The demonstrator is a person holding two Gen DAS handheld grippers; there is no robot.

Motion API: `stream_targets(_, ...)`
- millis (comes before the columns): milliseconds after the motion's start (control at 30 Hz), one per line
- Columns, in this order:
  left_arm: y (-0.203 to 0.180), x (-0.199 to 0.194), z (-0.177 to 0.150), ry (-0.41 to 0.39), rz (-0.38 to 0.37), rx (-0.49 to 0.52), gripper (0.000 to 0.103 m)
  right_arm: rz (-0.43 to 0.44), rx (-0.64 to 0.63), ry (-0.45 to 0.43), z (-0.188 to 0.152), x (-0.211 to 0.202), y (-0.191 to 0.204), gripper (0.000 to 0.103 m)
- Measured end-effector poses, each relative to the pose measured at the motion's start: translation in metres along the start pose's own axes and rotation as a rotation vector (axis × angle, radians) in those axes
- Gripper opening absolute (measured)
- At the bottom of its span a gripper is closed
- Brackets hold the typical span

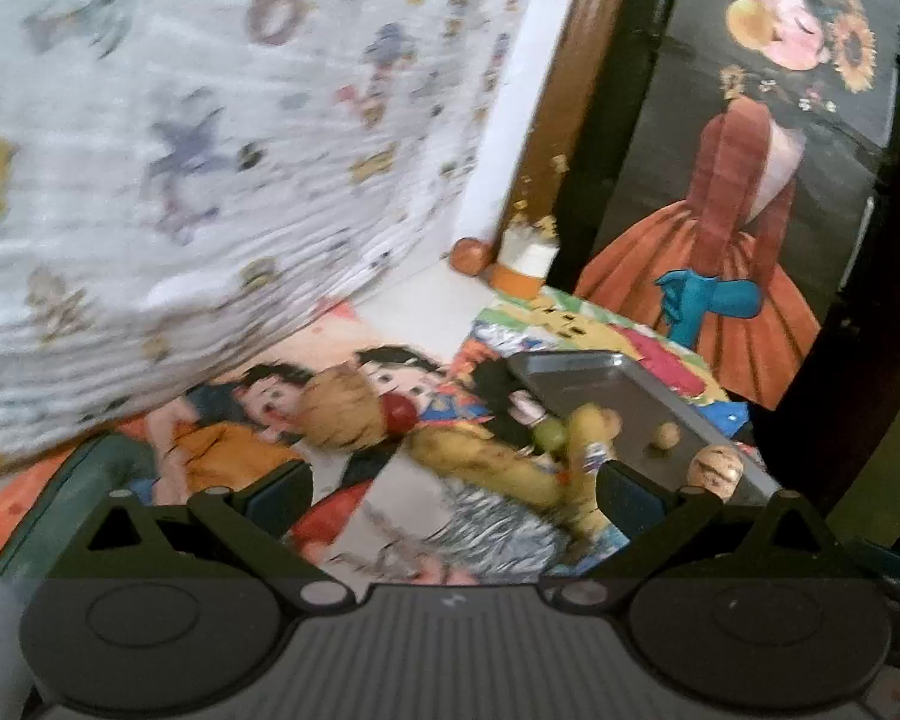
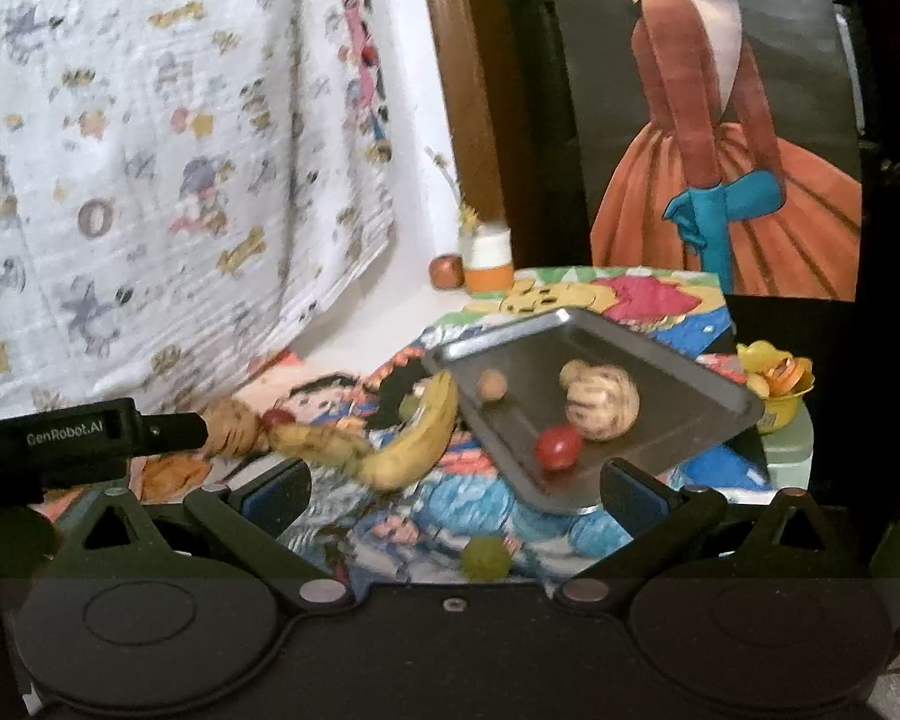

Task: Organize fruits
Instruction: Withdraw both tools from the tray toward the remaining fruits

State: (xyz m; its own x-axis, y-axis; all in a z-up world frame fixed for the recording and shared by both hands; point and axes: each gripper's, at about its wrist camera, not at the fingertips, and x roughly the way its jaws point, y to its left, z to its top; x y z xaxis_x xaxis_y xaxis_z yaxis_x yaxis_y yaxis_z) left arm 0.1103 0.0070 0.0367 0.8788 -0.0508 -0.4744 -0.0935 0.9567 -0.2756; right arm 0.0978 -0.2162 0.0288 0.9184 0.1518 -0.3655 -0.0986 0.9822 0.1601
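A grey metal tray [image 2: 678,372] lies on a colourful cartoon cloth; it also shows in the left wrist view [image 1: 576,378]. In it are a tan melon-like fruit [image 2: 600,399], a red tomato-like fruit [image 2: 558,447] and a small brown round fruit [image 2: 491,385]. Two bananas [image 2: 414,438] lie left of the tray, with a tan fruit [image 2: 234,426], a small red fruit [image 2: 277,417] and a green grape [image 2: 411,403] nearby. Another green grape [image 2: 483,558] lies near my right gripper [image 2: 453,489], which is open and empty. My left gripper [image 1: 453,486] is open and empty over the bananas [image 1: 498,468].
A white patterned cloth [image 2: 150,150] hangs at the left. A framed painting [image 2: 720,120] stands behind. A white and orange jar [image 2: 489,261] and a brown fruit [image 2: 445,271] sit at the back. A yellow toy [image 2: 774,378] stands right of the tray.
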Motion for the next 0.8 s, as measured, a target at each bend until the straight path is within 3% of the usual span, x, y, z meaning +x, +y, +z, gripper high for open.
stream_targets(433,0.035,-0.002,-0.022,0.08,0.047,-0.018,0.103,0.02,-0.032,0.126,-0.027,0.015,0.015,0.102)
stream_targets(800,0.026,0.008,-0.025,0.119,0.034,0.089,0.103,0.015,-0.058,0.166,-0.035,0.03,0.014,0.102)
